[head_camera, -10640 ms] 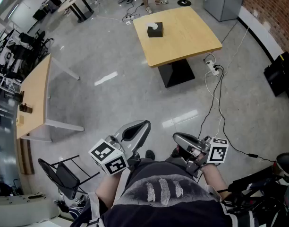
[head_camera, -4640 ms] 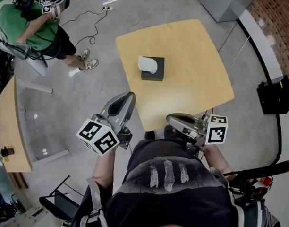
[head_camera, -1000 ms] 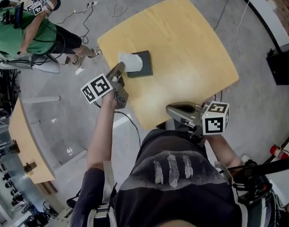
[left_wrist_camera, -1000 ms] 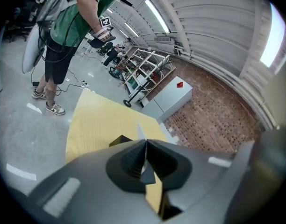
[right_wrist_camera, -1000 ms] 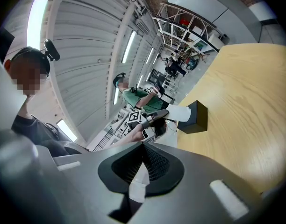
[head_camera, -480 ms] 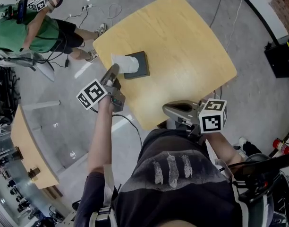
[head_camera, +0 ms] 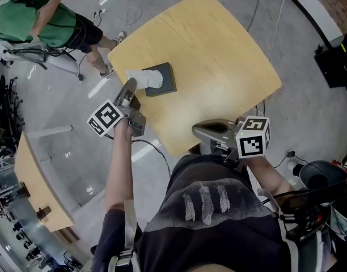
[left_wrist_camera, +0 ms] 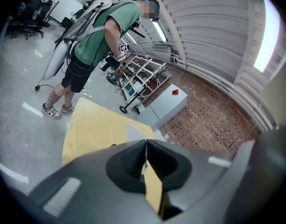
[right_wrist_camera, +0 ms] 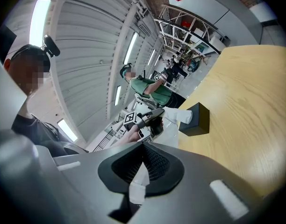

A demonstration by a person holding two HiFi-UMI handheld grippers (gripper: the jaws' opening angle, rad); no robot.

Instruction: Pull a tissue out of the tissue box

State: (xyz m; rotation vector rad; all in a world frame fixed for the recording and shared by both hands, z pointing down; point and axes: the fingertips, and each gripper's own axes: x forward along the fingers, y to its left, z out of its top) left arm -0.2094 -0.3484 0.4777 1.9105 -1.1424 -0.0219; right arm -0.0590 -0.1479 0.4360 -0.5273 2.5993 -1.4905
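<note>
The tissue [head_camera: 144, 78] stands out of the slot of the dark tissue box [head_camera: 165, 83] as a white, crumpled tuft drawn sideways toward the near-left edge of the bench [head_camera: 219, 55]. The box lies flat close to that edge. The left hand-held gripper [head_camera: 130, 86] has its jaws pressed together and appears to pinch the tissue's free end just beside the box. The right hand-held gripper [head_camera: 197, 131] is closed on nothing at the bench's near edge, well apart from the box. Nothing steadies the box, so a sideways pull could drag or tip the light box toward the edge, or off it, before the sheet slides free. A sharp tug on so small a pinch might also tear the thin paper.
</note>
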